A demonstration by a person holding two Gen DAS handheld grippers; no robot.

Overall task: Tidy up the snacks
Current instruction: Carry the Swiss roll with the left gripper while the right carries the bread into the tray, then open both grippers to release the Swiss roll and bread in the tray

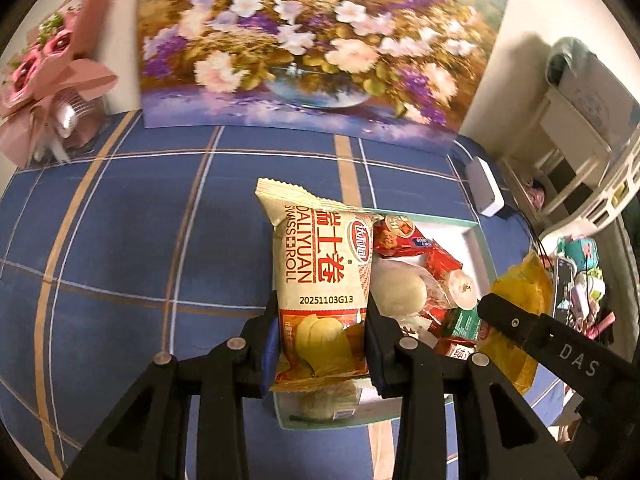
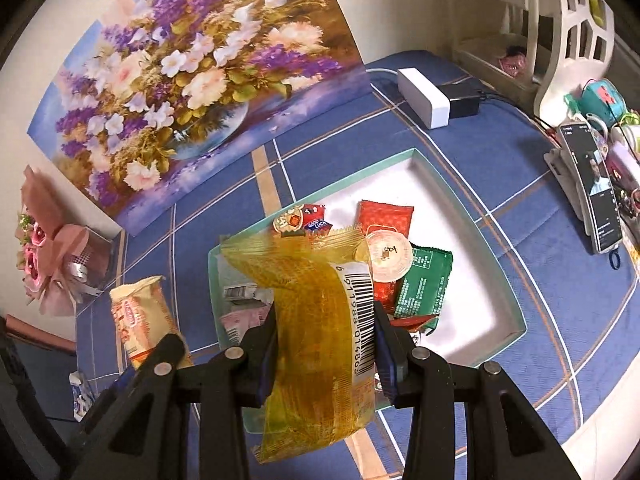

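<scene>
My left gripper (image 1: pixel 322 316) is shut on a cream and red Swiss roll packet (image 1: pixel 320 276), held upright over the left edge of the white tray (image 1: pixel 476 248). My right gripper (image 2: pixel 325 332) is shut on a yellow translucent snack packet (image 2: pixel 316 320) with a barcode, held over the near left part of the white tray (image 2: pixel 472 280). Several snacks lie in the tray: a red packet (image 2: pixel 386 214), a green packet (image 2: pixel 426 284) and a round white cake (image 2: pixel 388 256). The Swiss roll packet (image 2: pixel 140 316) and the yellow packet (image 1: pixel 520 300) each show in the other wrist view.
A flower painting (image 1: pixel 312 40) leans on the wall behind the blue checked cloth (image 1: pixel 140 240). A pink bouquet (image 1: pixel 48 76) stands at the far left. A white power box (image 2: pixel 424 98), a phone on a stand (image 2: pixel 596 192) and small toys sit to the right.
</scene>
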